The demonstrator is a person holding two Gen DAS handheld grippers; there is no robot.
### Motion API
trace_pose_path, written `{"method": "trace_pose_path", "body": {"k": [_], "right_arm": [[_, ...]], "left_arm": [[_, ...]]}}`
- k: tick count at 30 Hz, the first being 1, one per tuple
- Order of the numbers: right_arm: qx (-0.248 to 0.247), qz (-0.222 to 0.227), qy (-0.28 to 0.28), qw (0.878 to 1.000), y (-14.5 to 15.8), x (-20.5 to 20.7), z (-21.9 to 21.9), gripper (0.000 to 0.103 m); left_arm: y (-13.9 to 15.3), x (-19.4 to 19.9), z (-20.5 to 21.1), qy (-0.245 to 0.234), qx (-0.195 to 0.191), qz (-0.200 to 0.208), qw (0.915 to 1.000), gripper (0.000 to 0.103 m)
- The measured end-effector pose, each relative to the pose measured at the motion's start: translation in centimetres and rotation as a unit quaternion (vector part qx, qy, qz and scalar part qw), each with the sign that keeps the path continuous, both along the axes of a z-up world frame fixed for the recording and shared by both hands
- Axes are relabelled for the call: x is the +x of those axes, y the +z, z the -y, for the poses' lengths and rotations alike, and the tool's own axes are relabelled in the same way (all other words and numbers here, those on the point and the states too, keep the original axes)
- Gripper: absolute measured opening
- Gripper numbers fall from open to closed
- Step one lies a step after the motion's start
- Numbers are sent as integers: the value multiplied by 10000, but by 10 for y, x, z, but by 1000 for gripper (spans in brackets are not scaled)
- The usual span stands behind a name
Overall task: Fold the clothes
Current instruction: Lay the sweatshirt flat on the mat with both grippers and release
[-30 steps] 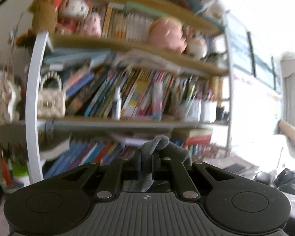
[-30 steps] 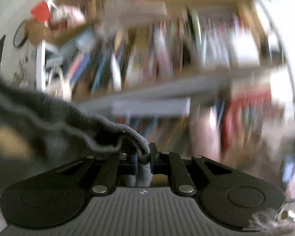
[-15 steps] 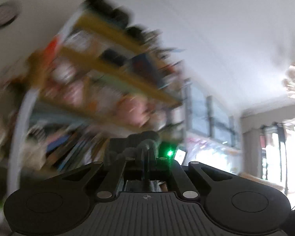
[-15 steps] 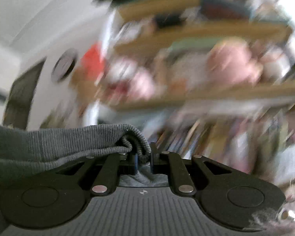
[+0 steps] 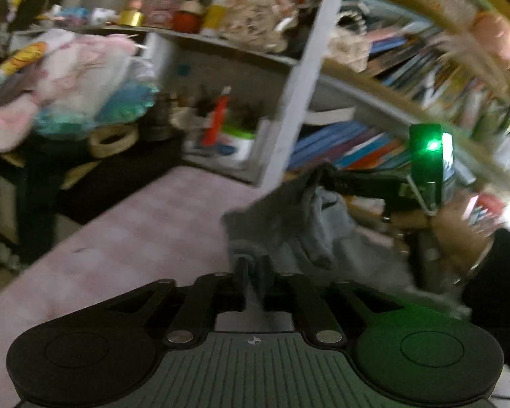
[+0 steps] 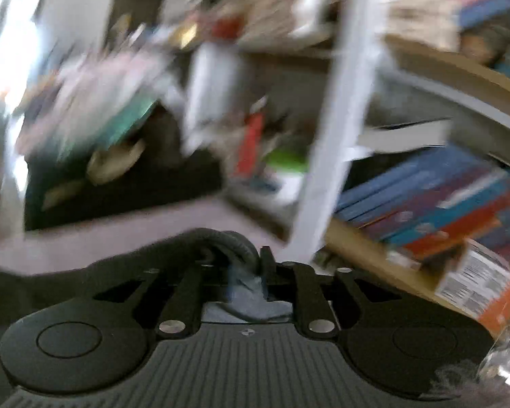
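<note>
A grey knitted garment [image 5: 289, 224] hangs stretched between both grippers above a pink cloth surface [image 5: 136, 238]. My left gripper [image 5: 253, 265] is shut on one edge of it. In the left wrist view the right gripper [image 5: 326, 173], with a green light on its body, holds the far edge at upper right. In the right wrist view my right gripper [image 6: 255, 261] is shut on the garment's ribbed hem [image 6: 227, 241], which trails off to the left. Both views are blurred by motion.
A white-framed bookshelf [image 5: 309, 78] full of books and toys stands behind the pink surface. A pile of soft toys [image 5: 68, 78] sits at upper left, a red bottle [image 5: 217, 119] and a white tub [image 5: 238, 142] near the shelf foot.
Both grippers have swung down from pointing at the upper shelves and ceiling to facing the pink surface and lower shelf. Both still hold the grey garment.
</note>
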State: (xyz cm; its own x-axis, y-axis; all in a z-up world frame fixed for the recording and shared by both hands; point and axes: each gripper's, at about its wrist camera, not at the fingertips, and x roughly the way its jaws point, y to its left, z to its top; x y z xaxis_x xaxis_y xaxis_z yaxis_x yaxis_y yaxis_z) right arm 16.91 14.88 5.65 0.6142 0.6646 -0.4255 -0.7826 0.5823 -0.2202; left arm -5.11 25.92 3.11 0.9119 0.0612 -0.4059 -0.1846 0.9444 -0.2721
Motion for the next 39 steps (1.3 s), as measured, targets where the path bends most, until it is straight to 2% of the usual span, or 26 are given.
{"method": "trace_pose_path", "body": {"k": [1,2,3,5,7,14,17,21,22,24,27,28,31,32,33,34,35,36,37,39], "right_arm": [[-194,9,130,9997,-3,-4,-7,47],[-213,-26,183,9996,-5,-7,-1,56],[-121,-116,100,9998,-6,-11,15,62],[64,-298,-66,9995,-6,-18,47,62],[248,-479,-232,9983,-7,-25,79,62],[853,-1053,-827,9873,-12,-55,193,65],[967,-1209,-1160,9811,-23,-80,247,66],[1062,-1588,-1532,9695,-41,-102,291,66],[1071,-1708,-1559,9670,-46,-106,297,66],[1113,-1938,-1569,9620,-55,-115,305,66],[1210,-2236,-1442,9563,-66,-122,304,67],[1224,-2312,-1386,9552,-68,-124,302,68],[1140,-2430,-1133,9566,-65,-127,290,66],[1050,-2380,-1093,9594,-65,-128,284,64],[960,-2330,-1054,9620,-64,-129,278,58],[873,-2280,-1015,9644,-64,-131,272,46],[806,-2240,-985,9663,-64,-131,267,40],[765,-2209,-967,9675,-64,-130,264,28],[735,-2179,-945,9686,-65,-129,260,19],[786,-2206,-931,9677,-66,-124,260,14]], "left_arm": [[0,-2,-1,8,53,-32,10000,35],[1,-3,1,-3,150,-11,9999,53],[3,-2,6,-21,277,46,9996,64],[7,-2,17,-103,583,163,9981,67],[3,4,24,-235,730,158,9969,67],[-10,28,45,-734,652,63,9952,67],[-19,42,47,-720,541,-99,9959,67],[-29,58,49,-782,414,-299,9956,66],[-32,63,49,-804,401,-376,9952,65],[-39,73,48,-782,382,-577,9945,35],[-45,84,45,-840,274,-785,9930,26],[-45,86,46,-874,329,-817,9923,26],[-45,92,47,-902,410,-951,9905,25],[-45,94,45,-859,377,-991,9906,20],[-45,96,42,-793,364,-1026,9909,13],[-45,98,39,-721,367,-1049,9912,11],[-46,100,36,-647,371,-1066,9915,6],[-46,101,33,-575,371,-1075,9918,1],[-47,102,30,-527,347,-1066,9923,1],[-48,105,26,-459,296,-1042,9931,1]]}}
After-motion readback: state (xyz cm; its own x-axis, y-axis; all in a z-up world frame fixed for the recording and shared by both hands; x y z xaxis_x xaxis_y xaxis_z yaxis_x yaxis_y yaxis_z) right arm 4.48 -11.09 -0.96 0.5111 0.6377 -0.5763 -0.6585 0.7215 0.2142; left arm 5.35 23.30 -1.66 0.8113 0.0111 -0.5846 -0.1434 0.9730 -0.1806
